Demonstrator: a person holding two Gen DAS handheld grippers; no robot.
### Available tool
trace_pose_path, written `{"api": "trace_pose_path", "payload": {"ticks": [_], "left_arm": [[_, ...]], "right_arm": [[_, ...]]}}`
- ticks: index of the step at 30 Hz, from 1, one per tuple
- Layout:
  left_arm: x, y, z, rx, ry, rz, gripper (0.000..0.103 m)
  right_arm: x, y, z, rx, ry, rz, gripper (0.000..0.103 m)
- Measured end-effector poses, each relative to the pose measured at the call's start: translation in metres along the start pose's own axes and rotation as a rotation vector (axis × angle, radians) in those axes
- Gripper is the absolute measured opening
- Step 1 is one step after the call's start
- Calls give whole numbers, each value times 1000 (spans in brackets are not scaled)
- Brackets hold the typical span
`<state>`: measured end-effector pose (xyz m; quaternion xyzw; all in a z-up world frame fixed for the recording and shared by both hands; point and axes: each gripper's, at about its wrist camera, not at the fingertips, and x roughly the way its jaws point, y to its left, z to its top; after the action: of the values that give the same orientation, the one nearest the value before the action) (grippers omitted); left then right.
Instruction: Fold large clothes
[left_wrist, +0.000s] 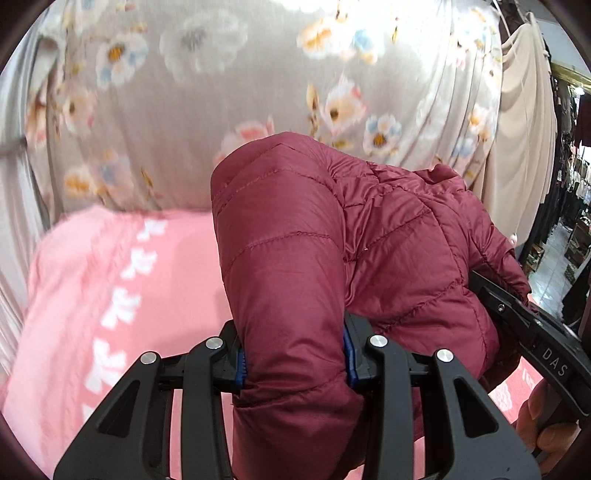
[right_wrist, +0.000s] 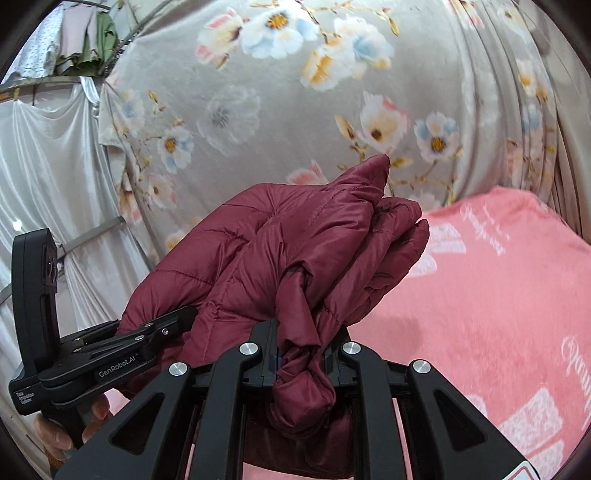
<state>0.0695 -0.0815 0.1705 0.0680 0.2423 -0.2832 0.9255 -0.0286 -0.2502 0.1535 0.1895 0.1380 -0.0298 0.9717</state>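
Presently both tools clamp the maroon quilted jacket (left_wrist: 332, 258): left gripper (left_wrist: 295, 363) on a thick padded fold, right gripper (right_wrist: 301, 360) on a narrow bunch, above the pink blanket (right_wrist: 480, 295).

Slightly glossy quilted jacket (left_wrist: 388, 236), matt fleecy blanket (left_wrist: 92, 280), black plastic grippers.

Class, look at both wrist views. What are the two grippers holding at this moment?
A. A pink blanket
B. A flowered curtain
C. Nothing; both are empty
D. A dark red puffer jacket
D. Both the left gripper and the right gripper are closed on folds of the dark red puffer jacket, lifted above the pink blanket, with the flowered curtain hanging behind.
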Motion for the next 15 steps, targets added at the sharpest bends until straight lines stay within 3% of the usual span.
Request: {"api": "trace_pose_path", "payload": {"ticks": [8, 15], "left_arm": [[-20, 27, 37, 25, -114, 66, 36], [-10, 63, 51, 53, -158, 136, 36]], "right_arm": [[14, 48, 38, -117, -93, 6, 14], [58, 72, 44, -160, -100, 22, 14]]}}
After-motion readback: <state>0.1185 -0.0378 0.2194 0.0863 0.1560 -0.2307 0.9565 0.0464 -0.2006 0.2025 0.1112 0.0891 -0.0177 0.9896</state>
